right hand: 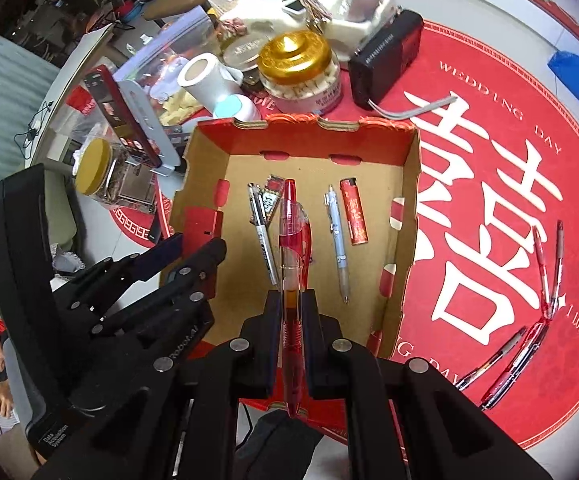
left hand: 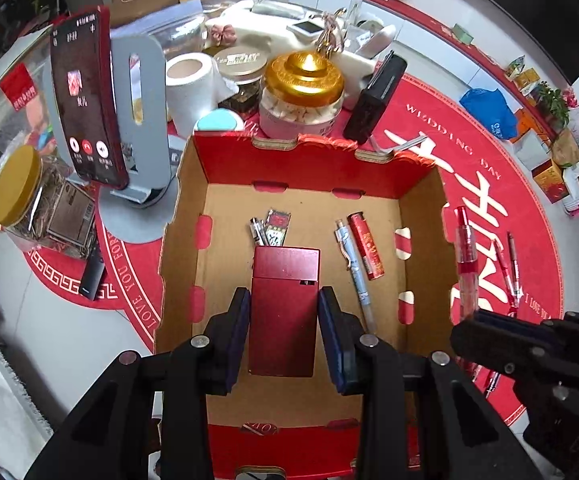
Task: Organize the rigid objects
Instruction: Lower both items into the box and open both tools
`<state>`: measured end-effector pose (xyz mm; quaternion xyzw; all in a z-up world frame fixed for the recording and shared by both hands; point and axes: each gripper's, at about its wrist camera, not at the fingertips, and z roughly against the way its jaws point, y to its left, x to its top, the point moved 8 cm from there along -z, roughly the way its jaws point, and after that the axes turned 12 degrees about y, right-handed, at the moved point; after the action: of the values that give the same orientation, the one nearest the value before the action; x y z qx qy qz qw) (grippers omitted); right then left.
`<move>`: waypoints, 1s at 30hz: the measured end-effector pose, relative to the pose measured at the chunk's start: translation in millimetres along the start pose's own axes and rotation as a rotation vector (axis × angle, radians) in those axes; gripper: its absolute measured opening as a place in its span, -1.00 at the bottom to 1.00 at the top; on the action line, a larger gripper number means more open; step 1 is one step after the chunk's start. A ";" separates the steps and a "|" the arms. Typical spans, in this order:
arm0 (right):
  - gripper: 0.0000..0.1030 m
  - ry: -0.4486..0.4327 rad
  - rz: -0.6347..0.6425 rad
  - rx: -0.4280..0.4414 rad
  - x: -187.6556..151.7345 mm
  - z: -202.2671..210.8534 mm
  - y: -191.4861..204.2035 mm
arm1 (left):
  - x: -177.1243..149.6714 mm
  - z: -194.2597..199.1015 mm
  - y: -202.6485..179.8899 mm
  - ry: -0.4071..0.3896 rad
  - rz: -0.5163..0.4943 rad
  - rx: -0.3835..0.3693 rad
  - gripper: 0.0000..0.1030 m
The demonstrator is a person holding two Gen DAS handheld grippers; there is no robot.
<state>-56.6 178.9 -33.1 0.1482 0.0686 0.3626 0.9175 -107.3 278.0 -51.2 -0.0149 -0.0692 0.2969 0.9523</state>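
Note:
A shallow cardboard box point(left hand: 421, 216) with red outer walls stands on a red mat; it also shows in the right wrist view point(right hand: 405, 200). My left gripper point(left hand: 283, 300) is shut on a flat red case point(left hand: 285, 304), held over the box's near half. My right gripper point(right hand: 291, 296) is shut on a red clear pen point(right hand: 291, 240), pointing over the box; that pen shows in the left wrist view point(left hand: 465, 264) beside the box's right wall. Inside lie a black pen point(right hand: 263, 236), a small packet point(right hand: 271, 196), a blue pen point(right hand: 337, 236) and a red lighter point(right hand: 353, 212).
Several red pens point(right hand: 545, 276) lie on the mat point(right hand: 489, 160) right of the box. Behind the box stand a gold-lidded jar point(left hand: 303, 92), a paper roll point(left hand: 189, 88), a black case point(left hand: 375, 100) and a phone on a grey stand point(left hand: 85, 100). A jar point(left hand: 29, 200) lies at left.

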 end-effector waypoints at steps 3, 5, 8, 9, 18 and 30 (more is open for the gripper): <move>-0.79 -0.005 -0.012 0.006 1.5 -7.3 -5.3 | -2.8 -10.5 1.0 0.011 0.004 0.010 -0.28; -0.79 -0.012 -0.011 0.010 3.3 -13.5 -8.0 | -4.3 -17.2 1.3 0.007 -0.005 0.030 -0.28; -0.79 -0.002 -0.006 0.012 6.5 -27.2 -12.5 | -6.2 -27.2 2.5 0.015 -0.004 0.038 -0.28; -0.79 0.001 -0.012 0.016 7.5 -31.4 -14.9 | -6.8 -32.0 2.3 0.024 -0.002 0.037 -0.28; -0.79 0.001 -0.041 0.047 19.6 -44.9 -25.4 | -1.8 -43.1 0.0 0.043 -0.023 0.051 -0.28; -0.79 0.009 0.004 0.006 43.1 -60.7 -25.3 | 21.4 -56.9 -0.5 0.051 -0.033 0.063 -0.28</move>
<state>-23.1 204.4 -99.4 0.1494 0.0736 0.3650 0.9160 -81.6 290.4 -104.9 0.0087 -0.0359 0.2827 0.9585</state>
